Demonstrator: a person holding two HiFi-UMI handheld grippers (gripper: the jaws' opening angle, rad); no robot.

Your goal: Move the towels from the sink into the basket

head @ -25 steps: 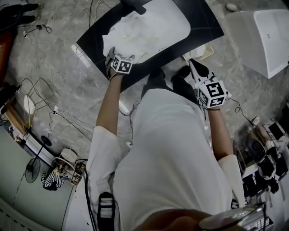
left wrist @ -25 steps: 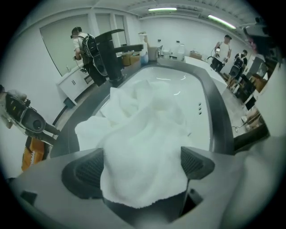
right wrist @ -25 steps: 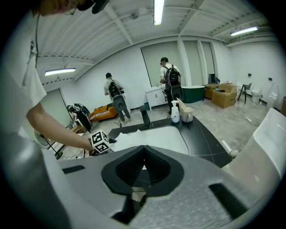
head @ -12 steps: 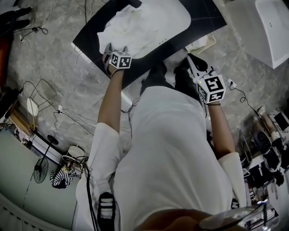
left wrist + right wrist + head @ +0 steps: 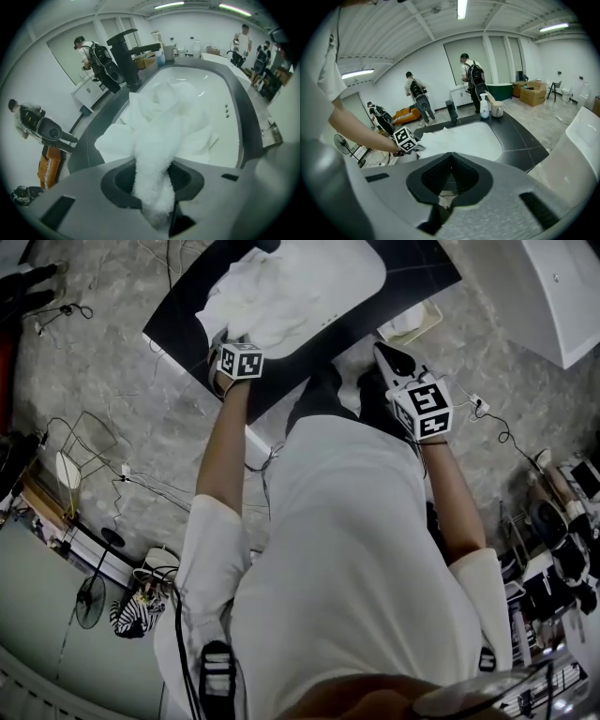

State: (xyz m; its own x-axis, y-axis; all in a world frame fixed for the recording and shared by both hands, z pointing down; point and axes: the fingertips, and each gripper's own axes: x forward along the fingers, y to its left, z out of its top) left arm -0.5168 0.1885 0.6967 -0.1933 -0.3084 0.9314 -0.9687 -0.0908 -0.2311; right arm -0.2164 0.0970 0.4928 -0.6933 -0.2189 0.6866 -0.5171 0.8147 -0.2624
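closing over the last second, the left gripper's (image 5: 154, 197) jaws now pinch a thick fold of the white towels (image 5: 164, 117), while that hand has stayed at the near rim of the sink (image 5: 236, 126), where the whole heap lies bunched by the faucet (image 5: 124, 51). the right gripper (image 5: 449, 180) hangs off to the side, jaws together on nothing, near what looks like the basket (image 5: 412, 322) beside the counter (image 5: 178, 329). by my reading the task is only at its first grab: nothing is lifted out yet, and the whole heap has still to be carried over.
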